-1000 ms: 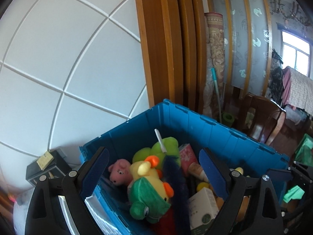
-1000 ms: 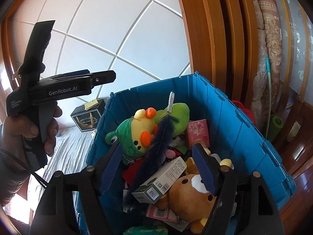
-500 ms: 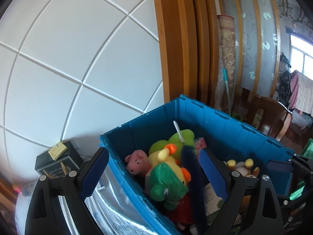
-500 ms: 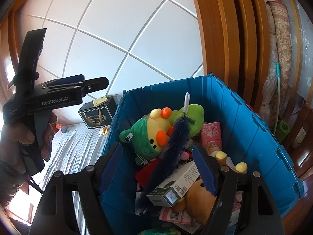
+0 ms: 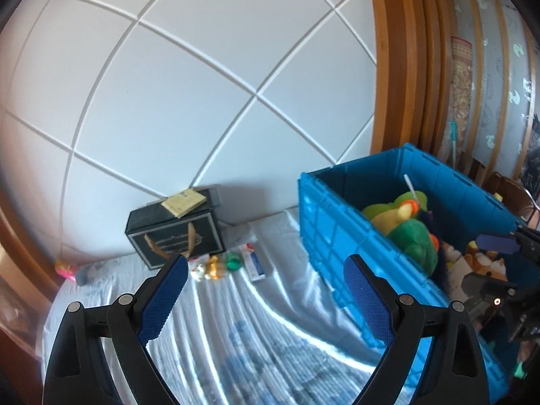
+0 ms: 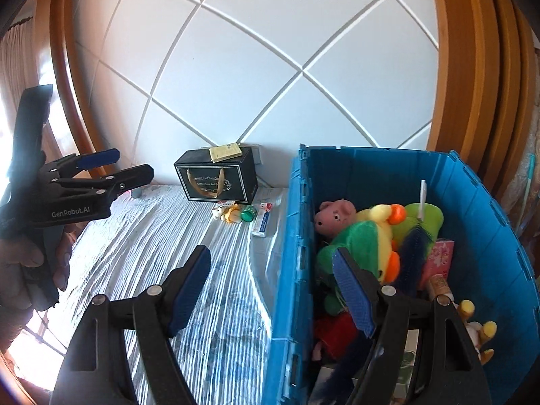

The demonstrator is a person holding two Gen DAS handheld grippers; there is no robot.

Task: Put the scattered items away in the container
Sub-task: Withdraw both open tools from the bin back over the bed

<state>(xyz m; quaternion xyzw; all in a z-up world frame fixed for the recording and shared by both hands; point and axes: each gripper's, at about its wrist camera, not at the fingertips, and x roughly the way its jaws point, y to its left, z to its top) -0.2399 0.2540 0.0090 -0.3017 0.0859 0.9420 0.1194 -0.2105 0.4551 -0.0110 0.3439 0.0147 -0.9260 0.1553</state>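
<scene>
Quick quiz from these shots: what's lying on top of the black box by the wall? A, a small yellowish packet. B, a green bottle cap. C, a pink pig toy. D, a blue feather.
A: a small yellowish packet lies flat on the lid of the black box by the wall; the pink pig toy sits inside the blue crate.

Crate [image 6: 290, 236] at my right, on bed sheet [image 6: 168, 236], near wall [image 6: 270, 50]. Plush toys [image 6: 364, 236], feather [image 6: 411, 253], cartons inside crate. Gift box [image 6: 216, 179] left of crate, against wall; notepad [image 6: 225, 152] on top. Before gift box, on sheet: small figurines [image 6: 225, 213], round toy [image 6: 247, 215], slim carton [image 6: 263, 224] nearest crate.
</scene>
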